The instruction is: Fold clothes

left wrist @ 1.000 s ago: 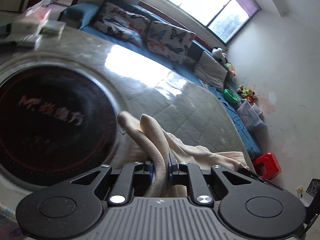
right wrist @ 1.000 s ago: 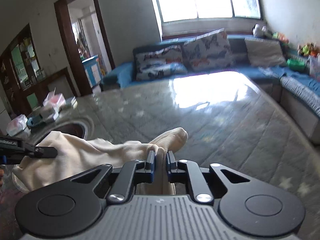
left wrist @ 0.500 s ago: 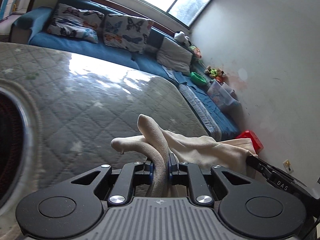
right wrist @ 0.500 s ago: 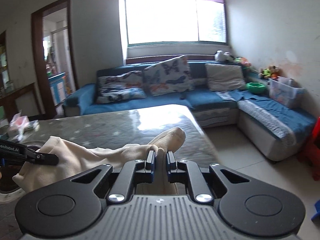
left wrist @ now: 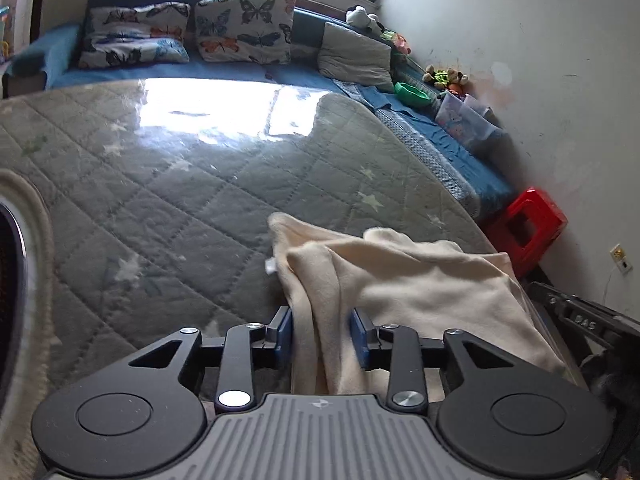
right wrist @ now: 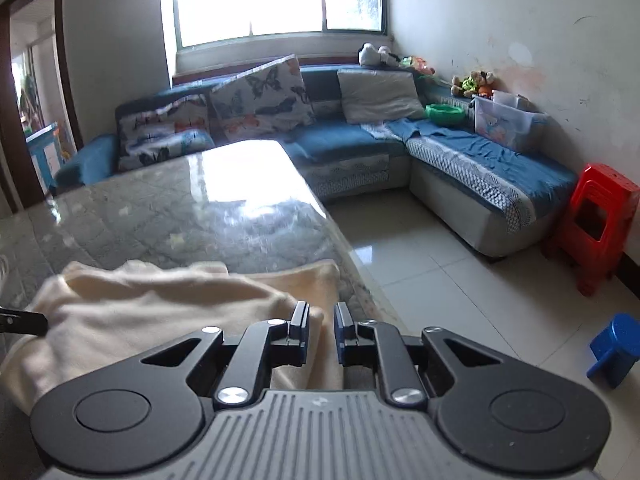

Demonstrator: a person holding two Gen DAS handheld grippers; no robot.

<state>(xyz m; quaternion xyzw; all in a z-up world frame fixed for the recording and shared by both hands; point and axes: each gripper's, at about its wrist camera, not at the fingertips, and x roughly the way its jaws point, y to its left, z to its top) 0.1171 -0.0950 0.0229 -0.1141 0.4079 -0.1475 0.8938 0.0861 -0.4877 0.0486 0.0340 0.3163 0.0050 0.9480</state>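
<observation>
Grey quilted cloth with pale stars covers the table (left wrist: 192,184), and in the left wrist view window light glares off its far end, behind which a blue sofa (left wrist: 460,168) carries butterfly cushions (left wrist: 244,28), a grey cushion (left wrist: 356,58), a green bowl (left wrist: 412,94) and a clear plastic box (left wrist: 464,122). A red stool (left wrist: 528,228) stands by the wall past the table's right edge, and a round dark rim shows at the far left of the view. The cream garment (left wrist: 400,280) lies bunched at the table's near right corner, one fold running back between the blue pads of the left gripper (left wrist: 322,330); its jaws stand apart, released, the cloth loose between them, and nothing else lies in their way. The dark body of the other gripper shows at the right edge, just beside the garment. In the right wrist view the same sofa (right wrist: 480,160) wraps round a tiled floor, with the red stool (right wrist: 596,224) by the wall and a small blue stool (right wrist: 616,344) nearer. The garment (right wrist: 140,312) spreads across the table's (right wrist: 180,208) near right corner, left of and under the right gripper (right wrist: 322,330). Its jaws are slightly parted, released; the garment's right end lies against the left pad and reaches into the gap.
</observation>
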